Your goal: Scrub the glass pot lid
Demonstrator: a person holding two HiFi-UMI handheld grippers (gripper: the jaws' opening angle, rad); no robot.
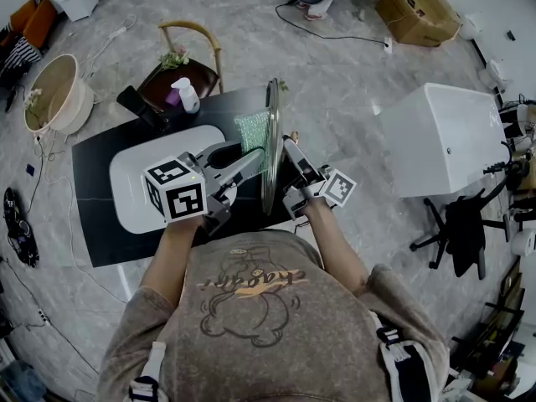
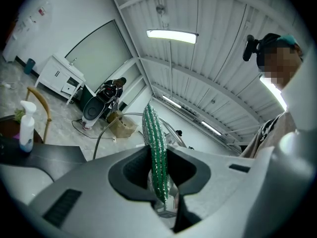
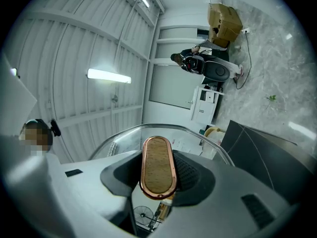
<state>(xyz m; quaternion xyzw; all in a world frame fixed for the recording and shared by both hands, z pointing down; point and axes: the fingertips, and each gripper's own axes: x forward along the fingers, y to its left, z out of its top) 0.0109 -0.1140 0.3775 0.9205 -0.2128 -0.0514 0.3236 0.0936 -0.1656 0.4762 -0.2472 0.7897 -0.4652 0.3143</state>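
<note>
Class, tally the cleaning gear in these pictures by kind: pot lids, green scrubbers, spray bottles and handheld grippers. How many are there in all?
glass pot lid: 1
green scrubber: 1
spray bottle: 1
grippers: 2 (left gripper, right gripper)
Total: 5

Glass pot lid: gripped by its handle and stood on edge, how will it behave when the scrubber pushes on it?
Probably rigid: the glass pot lid shows no sag on edge. It may pivot, since only the right claw on its narrow handle holds it. Glass with a metal rim looks heavyish and breakable if dropped.
</note>
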